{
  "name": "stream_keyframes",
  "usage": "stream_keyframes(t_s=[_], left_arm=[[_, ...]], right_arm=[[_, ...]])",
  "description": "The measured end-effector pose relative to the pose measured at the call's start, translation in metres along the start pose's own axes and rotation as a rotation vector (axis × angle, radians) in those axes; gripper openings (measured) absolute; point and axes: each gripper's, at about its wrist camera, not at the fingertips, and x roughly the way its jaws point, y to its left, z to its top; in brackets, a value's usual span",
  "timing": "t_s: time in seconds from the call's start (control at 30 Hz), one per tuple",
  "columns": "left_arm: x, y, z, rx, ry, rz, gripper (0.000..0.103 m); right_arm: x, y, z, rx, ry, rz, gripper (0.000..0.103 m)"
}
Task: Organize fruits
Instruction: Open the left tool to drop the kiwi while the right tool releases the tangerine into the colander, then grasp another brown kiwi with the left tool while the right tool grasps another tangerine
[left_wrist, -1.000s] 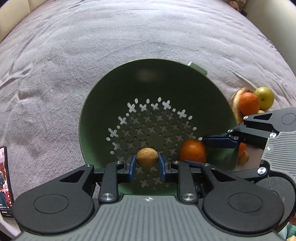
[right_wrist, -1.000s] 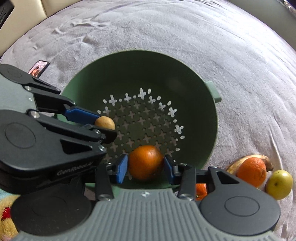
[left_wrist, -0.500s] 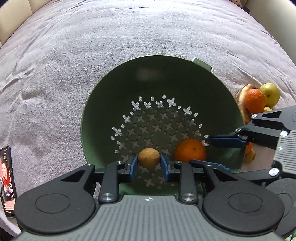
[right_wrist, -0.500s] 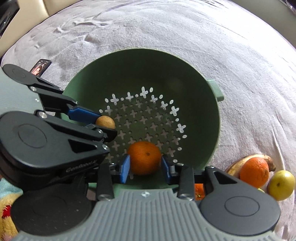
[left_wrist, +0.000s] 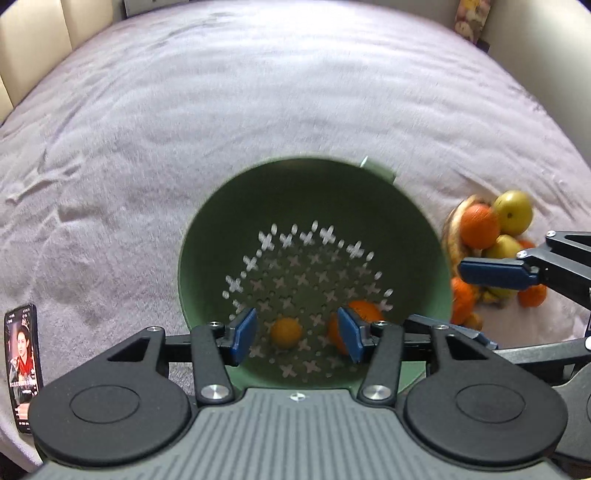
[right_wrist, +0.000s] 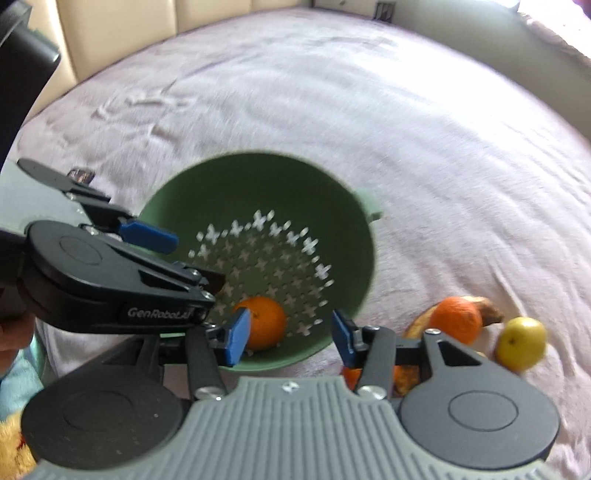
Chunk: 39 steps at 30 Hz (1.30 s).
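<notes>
A green colander (left_wrist: 314, 177) sits on a mauve bedsheet. On its perforated bottom lie a small brown fruit (left_wrist: 285, 333) and an orange (left_wrist: 364, 312), half hidden by a finger. My left gripper (left_wrist: 297, 334) hovers above the small fruit, jaws opening, pads clear of it. In the right wrist view my right gripper (right_wrist: 290, 338) hangs over the colander's (right_wrist: 258, 170) near rim, jaws opening. That orange (right_wrist: 266, 321) lies free beside its left pad. Each gripper's blue pad (left_wrist: 495, 273) (right_wrist: 147, 236) shows in the other's view.
Right of the colander lies a pile of fruit: an orange (left_wrist: 478, 230), a yellow-green apple (left_wrist: 513, 218), a browned banana (right_wrist: 487, 314), more oranges below. A phone (left_wrist: 22, 365) with a lit screen lies at the left edge. Wrinkled sheet stretches beyond.
Both grippers have opened and let go: the small brown fruit and the orange now rest in the colander. Both hands have lifted and drawn back, so the colander looks smaller.
</notes>
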Motion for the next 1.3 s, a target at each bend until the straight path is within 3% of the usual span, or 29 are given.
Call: stream_keyframes(t_s=[0.1,0.33,0.63,0.93,1.17,1.3], left_arm=[[-0.012,-0.003,-0.001,-0.001,-0.051,-0.005,0.06],[-0.03,-0.012,-0.005,-0.005,-0.15,-0.052,0.061],[-0.049,-0.048,-0.02,0.092,-0.253,-0.116,0.061],[-0.05,-0.089,-0.046,0.215,-0.304,-0.175,0.061],[-0.032,-0.11,-0.06,0.296,-0.246,-0.215,0.061],[-0.024,-0.118,-0.066,0.323,-0.25,-0.223,0.061]], right_arm=[[-0.015,-0.001,-0.005,0.029,-0.056,-0.06,0.06],[-0.043,-0.009,-0.025,0.106,-0.122,-0.184,0.06],[-0.079,-0.039,-0.067,0.323,-0.166,-0.261,0.067],[-0.081,-0.054,-0.112,0.449,-0.122,-0.302,0.067],[-0.069,-0.073,-0.132,0.52,-0.085,-0.297,0.065],[-0.063,-0.084,-0.138,0.569,-0.07,-0.277,0.057]])
